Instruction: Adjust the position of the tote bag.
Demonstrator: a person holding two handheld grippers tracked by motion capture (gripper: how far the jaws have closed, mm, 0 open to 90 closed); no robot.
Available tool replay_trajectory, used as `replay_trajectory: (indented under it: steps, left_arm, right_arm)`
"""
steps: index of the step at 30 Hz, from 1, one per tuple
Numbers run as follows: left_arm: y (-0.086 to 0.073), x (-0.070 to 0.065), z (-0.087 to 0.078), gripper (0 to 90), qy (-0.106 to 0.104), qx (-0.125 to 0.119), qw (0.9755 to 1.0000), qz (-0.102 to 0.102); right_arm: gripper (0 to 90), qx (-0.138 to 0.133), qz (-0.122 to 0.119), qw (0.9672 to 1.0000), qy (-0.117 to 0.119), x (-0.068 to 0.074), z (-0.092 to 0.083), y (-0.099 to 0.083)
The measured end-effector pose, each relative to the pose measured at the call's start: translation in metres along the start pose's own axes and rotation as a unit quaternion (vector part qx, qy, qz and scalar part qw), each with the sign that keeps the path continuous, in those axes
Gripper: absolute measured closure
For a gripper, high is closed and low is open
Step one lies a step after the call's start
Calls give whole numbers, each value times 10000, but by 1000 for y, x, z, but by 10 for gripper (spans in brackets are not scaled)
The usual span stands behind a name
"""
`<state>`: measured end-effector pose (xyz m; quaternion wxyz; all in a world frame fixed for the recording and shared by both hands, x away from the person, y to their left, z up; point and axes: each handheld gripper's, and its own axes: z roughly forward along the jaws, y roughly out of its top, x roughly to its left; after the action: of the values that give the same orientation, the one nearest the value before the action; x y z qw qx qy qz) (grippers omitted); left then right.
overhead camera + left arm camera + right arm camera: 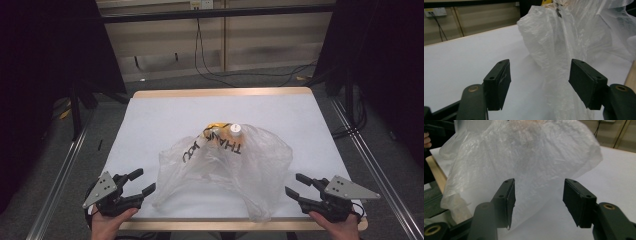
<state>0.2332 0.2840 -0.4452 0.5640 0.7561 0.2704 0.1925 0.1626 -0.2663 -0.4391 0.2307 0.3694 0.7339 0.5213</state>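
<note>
A crumpled translucent plastic bag (225,167) with black lettering lies on the white table (150,120). A yellow item and a white cap (235,129) poke out at its far top. My left gripper (141,183) is at the table's front left, open, pointing at the bag's left edge without touching it. In the left gripper view the bag (574,37) rises just ahead of the open jaws (539,83). My right gripper (296,184) is open at the front right, close to the bag's right side. In the right gripper view the bag (524,152) stands beyond the jaws (538,201).
The table's wooden front edge (200,225) runs between the two hands. Metal rails (370,160) flank the table. Cables trail on the floor (215,75) beyond the far edge. Bare white surface lies left and behind the bag.
</note>
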Motion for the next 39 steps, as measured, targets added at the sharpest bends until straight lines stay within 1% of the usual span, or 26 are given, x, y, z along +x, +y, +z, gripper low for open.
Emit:
replay_trajectory:
  steps: [5, 6, 7, 8, 9, 10, 11, 12, 13, 14, 16, 19, 20, 23, 24, 25, 26, 28, 30, 31, 33, 34, 35, 37, 38, 39]
  left_arm:
    - [1, -7, 0, 366, -83, 104, 9999, 35]
    - [1, -8, 0, 369, -117, 119, 9998, 48]
    - [1, -10, 0, 378, -165, 90, 9998, -3]
    - [1, -12, 0, 388, -185, 158, 9997, 75]
    - [1, -14, 0, 403, -213, 134, 9997, 26]
    - [1, -16, 0, 409, -258, 197, 9994, 91]
    - [1, -17, 0, 416, -250, 195, 9995, 63]
    - [0, -18, 0, 417, -286, 219, 9993, 96]
    - [0, -19, 0, 417, -277, 259, 9993, 72]
    - [0, -20, 1, 416, -296, 227, 9993, 3]
    - [0, -19, 2, 412, -323, 313, 9989, 99]
    - [-2, -20, 6, 397, -390, 383, 9985, 91]
    - [-3, -21, 6, 390, -339, 401, 9986, 68]
    - [-4, -20, 7, 390, -346, 489, 9982, 68]
    - [-4, -18, 8, 396, -429, 490, 9978, 118]
    - [-5, -18, 8, 410, -409, 538, 9977, 108]
    - [-5, -18, 9, 429, -451, 583, 9972, 104]
    - [-6, -17, 11, 495, -563, 605, 9965, 160]
    - [-7, -17, 14, 495, -521, 629, 9966, 112]
    - [-6, -17, 14, 495, -476, 698, 9963, 178]
    - [-7, -17, 15, 478, -468, 691, 9964, 138]
    - [-7, -16, 15, 461, -471, 744, 9960, 155]
    - [-8, -17, 16, 454, -505, 693, 9963, 87]
    - [-8, -15, 16, 417, -518, 768, 9956, 123]
    - [-8, -15, 17, 404, -525, 754, 9957, 92]
    - [-8, -15, 17, 396, -517, 819, 9952, 146]
  right_arm:
    - [543, 198, -102, 9992, 336, 12, 4, 1]
    - [562, 255, -157, 9987, 420, 14, 5, 0]
    - [577, 289, -164, 9982, 499, 17, 6, 0]
    - [587, 334, -172, 9976, 586, 21, 7, 0]
    - [598, 401, -210, 9968, 662, 25, 8, -1]
    - [594, 461, -226, 9962, 698, 27, 9, -1]
    - [569, 538, -243, 9952, 781, 31, 11, -2]
    - [565, 591, -289, 9947, 786, 32, 12, -3]
    - [570, 651, -369, 9939, 807, 35, 13, -4]
    - [571, 707, -343, 9929, 896, 36, 14, -4]
    - [566, 779, -381, 9915, 967, 38, 15, -5]
    - [556, 883, -454, 9888, 1115, 40, 18, -6]
    - [552, 944, -500, 9875, 1160, 42, 19, -6]
    - [540, 1091, -617, 9837, 1293, 46, 22, -7]
    - [532, 1143, -635, 9822, 1348, 47, 24, -7]
    - [532, 1183, -674, 9808, 1393, 48, 25, -7]
    - [531, 1241, -712, 9789, 1456, 49, 27, -7]
    - [503, 1320, -718, 9772, 1501, 51, 30, -8]
    - [474, 1398, -690, 9755, 1553, 53, 37, -9]
    - [482, 1476, -724, 9732, 1609, 55, 41, -9]
    - [480, 1595, -817, 9697, 1662, 58, 47, -10]
    - [481, 1658, -858, 9683, 1658, 59, 50, -10]
    - [482, 1679, -887, 9675, 1670, 59, 53, -11]
    - [505, 1719, -867, 9663, 1709, 58, 56, -10]
    - [518, 1748, -899, 9647, 1751, 58, 59, -11]
    - [522, 1772, -906, 9640, 1766, 59, 60, -11]
